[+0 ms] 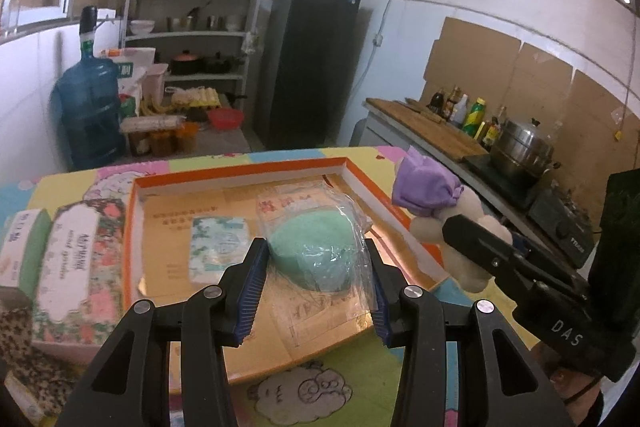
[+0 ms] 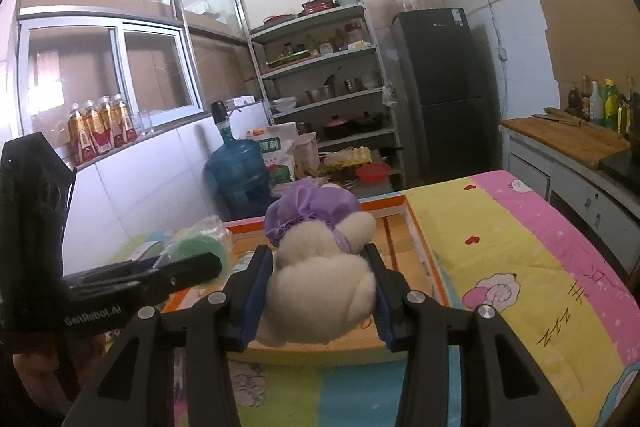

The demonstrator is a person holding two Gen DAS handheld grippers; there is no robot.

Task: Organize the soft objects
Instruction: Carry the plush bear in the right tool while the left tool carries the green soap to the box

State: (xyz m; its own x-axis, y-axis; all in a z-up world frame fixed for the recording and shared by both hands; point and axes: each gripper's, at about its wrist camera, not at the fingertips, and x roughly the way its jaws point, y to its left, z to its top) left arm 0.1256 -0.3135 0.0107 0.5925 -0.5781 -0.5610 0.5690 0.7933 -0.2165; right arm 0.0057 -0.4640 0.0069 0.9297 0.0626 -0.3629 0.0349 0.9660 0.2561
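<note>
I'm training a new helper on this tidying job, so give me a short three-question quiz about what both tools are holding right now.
1. True or false: the left tool grips a green sponge wrapped in clear plastic.
2. What does the right tool hold? A) a tissue pack B) a cream plush toy with a purple bonnet C) nothing
3. Fill in: a small patterned tissue pack already lies inside the shallow orange-rimmed ____.

Key: 1 true; 2 B; 3 box
</note>
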